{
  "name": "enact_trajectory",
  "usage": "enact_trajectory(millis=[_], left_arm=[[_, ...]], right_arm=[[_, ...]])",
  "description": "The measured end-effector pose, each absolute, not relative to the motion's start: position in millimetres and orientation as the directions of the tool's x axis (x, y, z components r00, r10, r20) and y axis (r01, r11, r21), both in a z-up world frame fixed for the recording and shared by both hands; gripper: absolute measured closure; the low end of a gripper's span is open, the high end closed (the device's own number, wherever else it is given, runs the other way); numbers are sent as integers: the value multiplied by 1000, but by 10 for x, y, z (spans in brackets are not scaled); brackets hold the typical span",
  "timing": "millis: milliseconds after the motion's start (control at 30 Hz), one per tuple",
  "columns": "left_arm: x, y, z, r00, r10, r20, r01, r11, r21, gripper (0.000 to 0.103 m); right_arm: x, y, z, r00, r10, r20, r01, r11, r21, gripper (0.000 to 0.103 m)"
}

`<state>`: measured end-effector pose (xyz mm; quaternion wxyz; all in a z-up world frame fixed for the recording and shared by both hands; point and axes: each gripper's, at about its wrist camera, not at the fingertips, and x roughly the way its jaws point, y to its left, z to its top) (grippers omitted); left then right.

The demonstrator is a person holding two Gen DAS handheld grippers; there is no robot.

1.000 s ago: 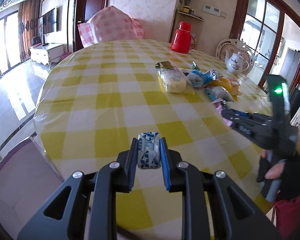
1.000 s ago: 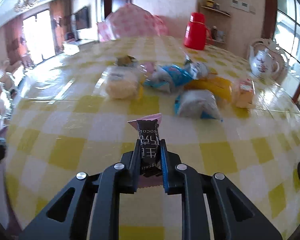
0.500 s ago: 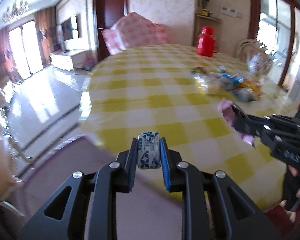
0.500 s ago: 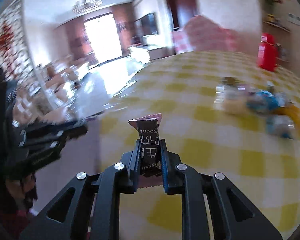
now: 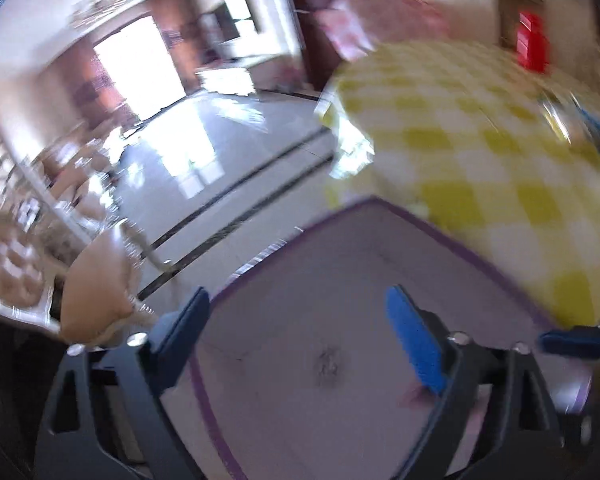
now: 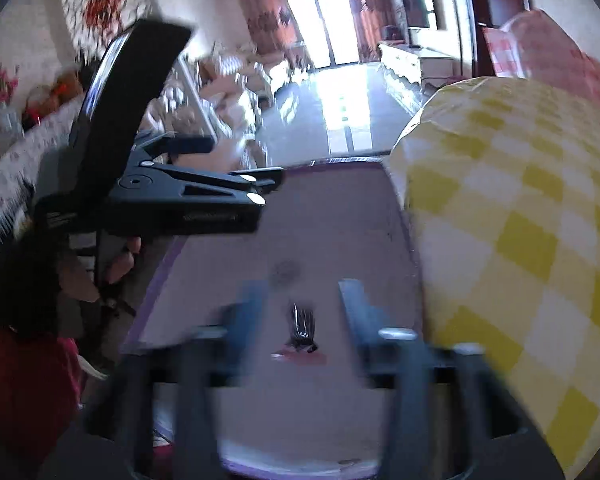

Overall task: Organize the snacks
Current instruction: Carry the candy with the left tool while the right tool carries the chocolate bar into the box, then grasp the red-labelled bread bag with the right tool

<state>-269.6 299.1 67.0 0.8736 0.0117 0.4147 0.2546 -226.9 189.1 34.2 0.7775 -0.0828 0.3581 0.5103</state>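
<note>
Beside the yellow-checked table (image 5: 480, 152) stands a grey container with a purple rim (image 5: 412, 216), and both grippers hang over it. My left gripper (image 5: 296, 300) is opening, its jaws wide apart with nothing between them; the blue-and-white snack is not in sight. My right gripper (image 6: 300, 292) is opening too, blurred, and the dark chocolate packet (image 6: 302, 326) sits loose between its spread fingers, over the container's floor (image 6: 300, 216). The right wrist view shows the left gripper (image 6: 240, 160) from the side at the left. One blue pad of the right gripper (image 5: 572, 340) shows in the left wrist view.
The table's edge (image 6: 412, 184) runs close along the container's right side. Blurred leftover snacks (image 5: 580, 120) and a red flask (image 5: 532, 46) are far back on the table. A hand (image 6: 116, 264) grips the left gripper's handle. Shiny floor (image 5: 188, 152) and sofas lie beyond.
Both grippers swung left off the table to above the container. Both jaws went from shut to spread: the left let go of the blue-and-white snack, the right released the chocolate packet.
</note>
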Motion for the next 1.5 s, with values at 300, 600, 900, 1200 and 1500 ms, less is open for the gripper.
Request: enact_trajectory(millis=[300, 600, 900, 1200, 1500], left_arm=[[-2675, 2224, 1147, 781, 312, -541, -356, 934, 25, 2], [-1532, 705, 891, 764, -10, -645, -79, 991, -109, 2], [-328, -551, 349, 696, -171, -697, 70, 983, -171, 2], [378, -1006, 244, 708, -205, -675, 86, 975, -205, 2], [495, -767, 181, 676, -257, -691, 11, 941, -339, 2]], right_arm=[[-1732, 311, 655, 540, 662, -519, -562, 743, 364, 16], [-1246, -1365, 301, 729, 339, -595, -154, 928, 340, 16], [-433, -2773, 119, 757, 128, -641, 165, 912, 376, 16], [629, -3025, 329, 794, 117, -597, 256, 826, 503, 16], [1600, -2807, 236, 672, -60, -738, 373, 889, 267, 16]])
